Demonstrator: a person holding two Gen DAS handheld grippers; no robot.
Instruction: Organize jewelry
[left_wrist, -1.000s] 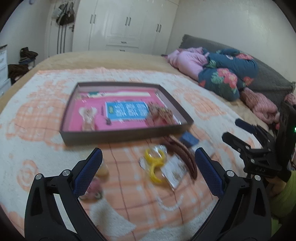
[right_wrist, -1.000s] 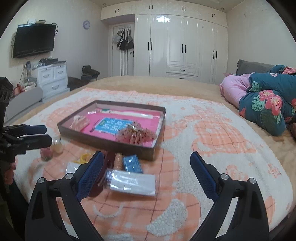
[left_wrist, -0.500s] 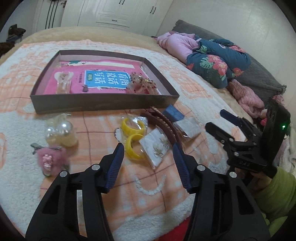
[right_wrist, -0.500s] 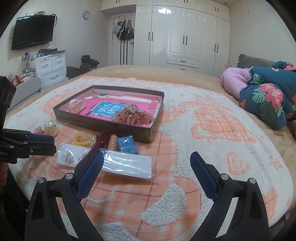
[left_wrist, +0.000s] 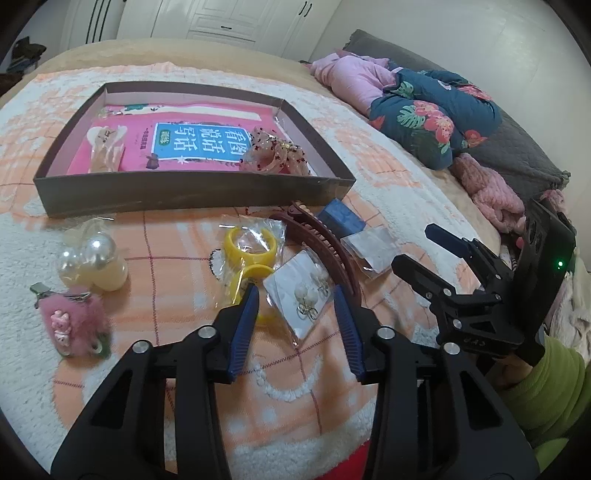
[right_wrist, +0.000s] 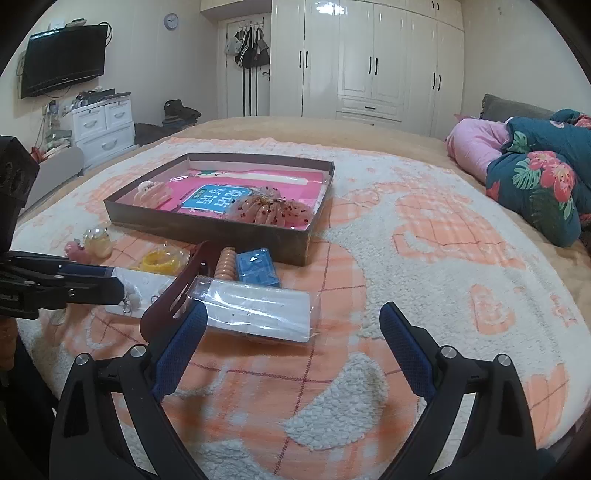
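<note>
Clear plastic wraps the earring card (left_wrist: 301, 293), which lies at the centre of the left wrist view, right between the left gripper (left_wrist: 297, 301)'s part-spread fingers, its long axis running away from them toward the upper right, not yet pinched. The right gripper (right_wrist: 293, 325), fingers wide and empty, hangs over the blanket (right_wrist: 424, 236), farther off, so the left looks nearer for lifting it into the brown box (left_wrist: 184, 190).

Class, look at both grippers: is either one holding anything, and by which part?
Nothing is held. The left gripper is open around the earring packet; the right gripper is open and empty.
</note>
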